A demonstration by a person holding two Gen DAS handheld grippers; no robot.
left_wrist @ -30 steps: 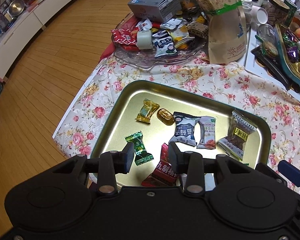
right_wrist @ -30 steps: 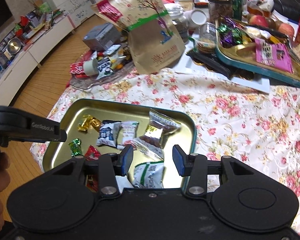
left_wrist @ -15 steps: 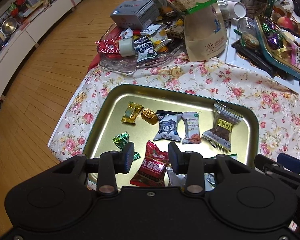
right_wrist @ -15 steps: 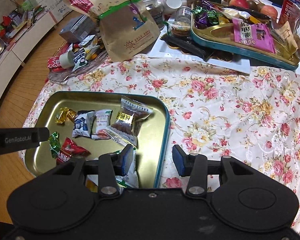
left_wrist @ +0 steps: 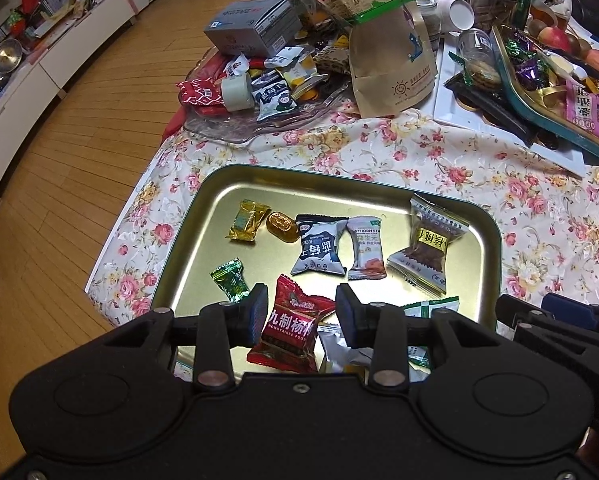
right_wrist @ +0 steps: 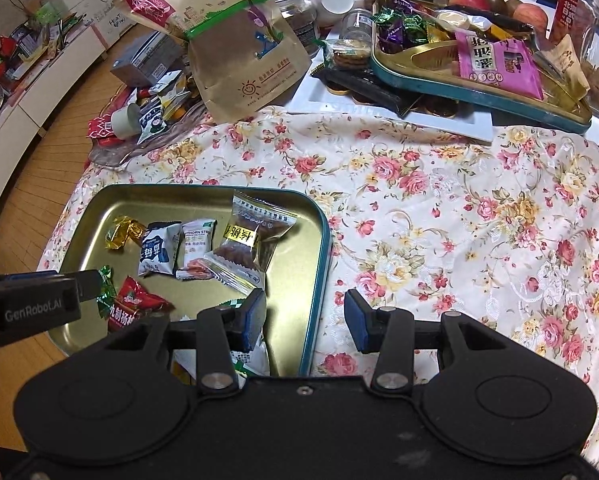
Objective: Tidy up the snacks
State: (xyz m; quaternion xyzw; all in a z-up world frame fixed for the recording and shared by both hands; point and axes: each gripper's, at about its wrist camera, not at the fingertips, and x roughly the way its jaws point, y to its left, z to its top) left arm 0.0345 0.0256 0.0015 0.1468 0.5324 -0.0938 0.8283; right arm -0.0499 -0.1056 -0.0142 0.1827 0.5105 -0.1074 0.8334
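A gold tin tray with a teal rim (left_wrist: 339,184) lies on the floral cloth and holds several wrapped snacks. Among them are a red packet (left_wrist: 291,332), a green candy (left_wrist: 229,280), a gold candy (left_wrist: 247,220), a navy-and-white packet (left_wrist: 319,248) and a clear packet of brown pieces (left_wrist: 427,248). My left gripper (left_wrist: 302,308) hovers open over the red packet, which lies flat in the tray. One of its fingers (right_wrist: 87,284) shows in the right wrist view beside that red packet (right_wrist: 131,308). My right gripper (right_wrist: 305,316) is open and empty above the tray's right rim (right_wrist: 319,280).
A glass dish (left_wrist: 259,128) piled with snacks, a grey box (left_wrist: 251,28) and a brown paper bag (left_wrist: 391,60) stand behind the tray. A second teal tray (right_wrist: 459,92) of sweets rests on a white tray (right_wrist: 419,120) at the back right. The table edge and wooden floor are at left.
The right wrist view has swung rightwards, its jaws going from over the tray's inside to over its right rim. The left gripper drifted slightly over the red packet. Both jaws kept their width.
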